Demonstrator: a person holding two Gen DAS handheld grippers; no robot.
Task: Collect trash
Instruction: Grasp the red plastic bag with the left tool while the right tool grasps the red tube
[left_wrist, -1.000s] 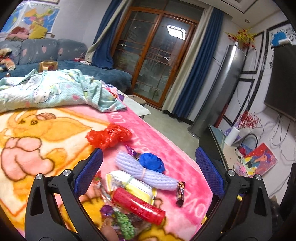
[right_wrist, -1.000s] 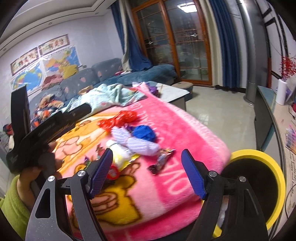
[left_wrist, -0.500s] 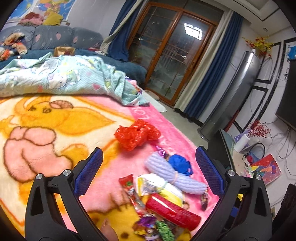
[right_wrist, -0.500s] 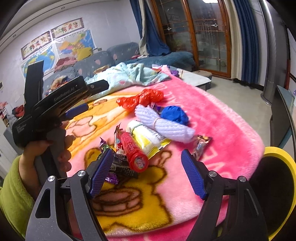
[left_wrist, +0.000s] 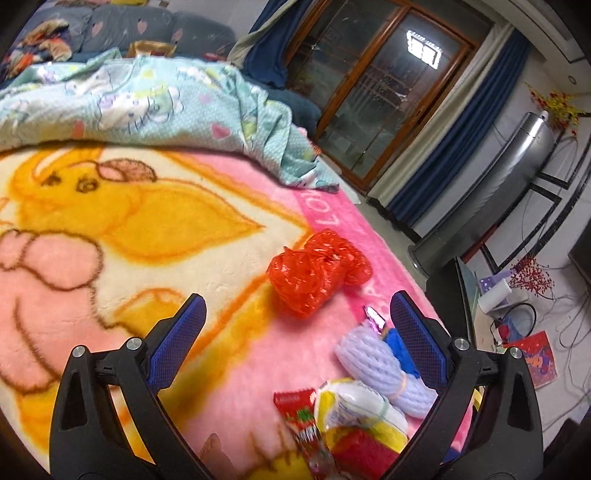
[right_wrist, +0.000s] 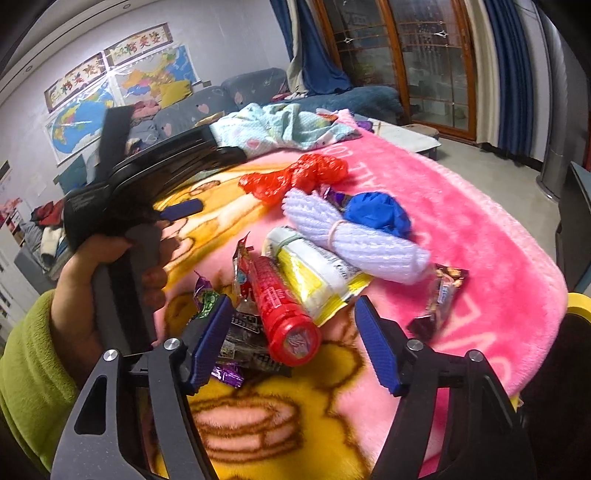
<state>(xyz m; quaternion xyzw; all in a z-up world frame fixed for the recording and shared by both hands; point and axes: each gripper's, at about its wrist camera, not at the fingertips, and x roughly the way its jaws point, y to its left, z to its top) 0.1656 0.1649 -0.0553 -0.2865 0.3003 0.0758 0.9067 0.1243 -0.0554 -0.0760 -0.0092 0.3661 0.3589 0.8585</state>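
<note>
right hand-held gripper (right_wrist: 295, 343) jaws apart, just been closing in, straddling the cap end of the red tube (right_wrist: 284, 314), pads not pressing it. left hand-held gripper (left_wrist: 295, 332) wide open, holding nothing, red bag (left_wrist: 317, 273) at 12 o'clock just past its tips. trash pile on pink blanket (right_wrist: 480, 229); purple roll (right_wrist: 354, 236) at 1 o'clock from the tube.

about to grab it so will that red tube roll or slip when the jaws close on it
The red tube is round and lies on its side, so it may roll. Its glossy skin looks slippery. The fluffy blanket should slow it.
</note>
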